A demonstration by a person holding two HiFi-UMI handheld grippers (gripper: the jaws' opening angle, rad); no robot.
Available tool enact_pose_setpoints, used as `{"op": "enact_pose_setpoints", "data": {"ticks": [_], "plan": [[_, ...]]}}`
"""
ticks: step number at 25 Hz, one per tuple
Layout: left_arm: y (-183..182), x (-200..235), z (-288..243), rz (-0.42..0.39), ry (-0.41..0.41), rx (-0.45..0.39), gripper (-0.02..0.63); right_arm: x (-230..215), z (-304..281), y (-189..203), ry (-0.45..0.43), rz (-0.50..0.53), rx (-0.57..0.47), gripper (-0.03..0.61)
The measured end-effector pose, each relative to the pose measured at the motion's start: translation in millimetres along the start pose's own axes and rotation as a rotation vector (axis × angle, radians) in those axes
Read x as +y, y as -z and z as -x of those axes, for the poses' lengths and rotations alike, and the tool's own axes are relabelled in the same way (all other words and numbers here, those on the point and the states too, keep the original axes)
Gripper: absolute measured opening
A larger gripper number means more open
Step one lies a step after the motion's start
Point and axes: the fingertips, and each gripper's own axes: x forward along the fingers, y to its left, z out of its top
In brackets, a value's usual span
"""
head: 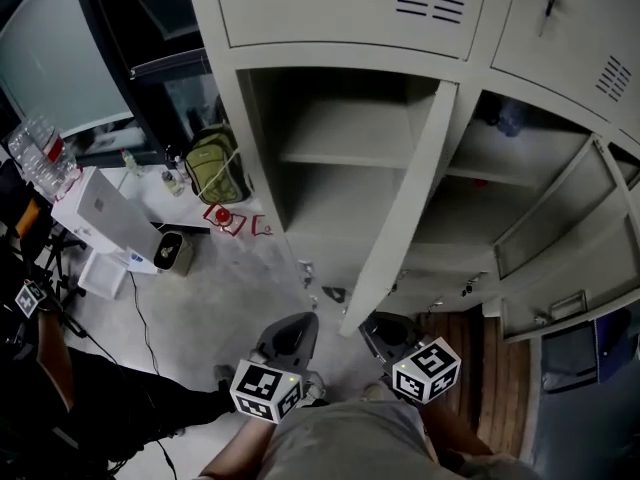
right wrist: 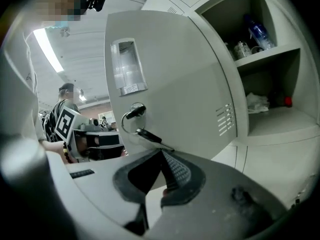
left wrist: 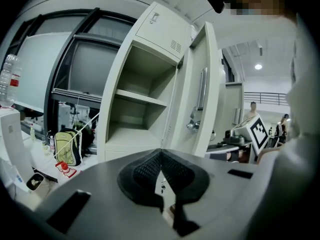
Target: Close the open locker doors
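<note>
Left tongs (head: 298,324) and right tongs (head: 378,326) both clenched, empty, held low before the lockers. Open locker door (head: 400,203) stands edge-on just ahead, between the two. Key (right wrist: 150,136) in its lock, near right tips. Second open door (head: 556,208) farther right.

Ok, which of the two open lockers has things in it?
The right-hand locker: a bottle sits on its upper shelf, with more items below. The left locker has bare shelves.
</note>
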Motion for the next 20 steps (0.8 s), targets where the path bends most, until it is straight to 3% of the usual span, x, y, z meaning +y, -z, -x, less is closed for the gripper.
{"op": "enact_pose_setpoints", "data": {"ticks": [20], "plan": [[-7,69,12,0.020,-0.075,-0.016,0.014,6,-85,-25,-0.054,0.041,0.001,0.028]]}}
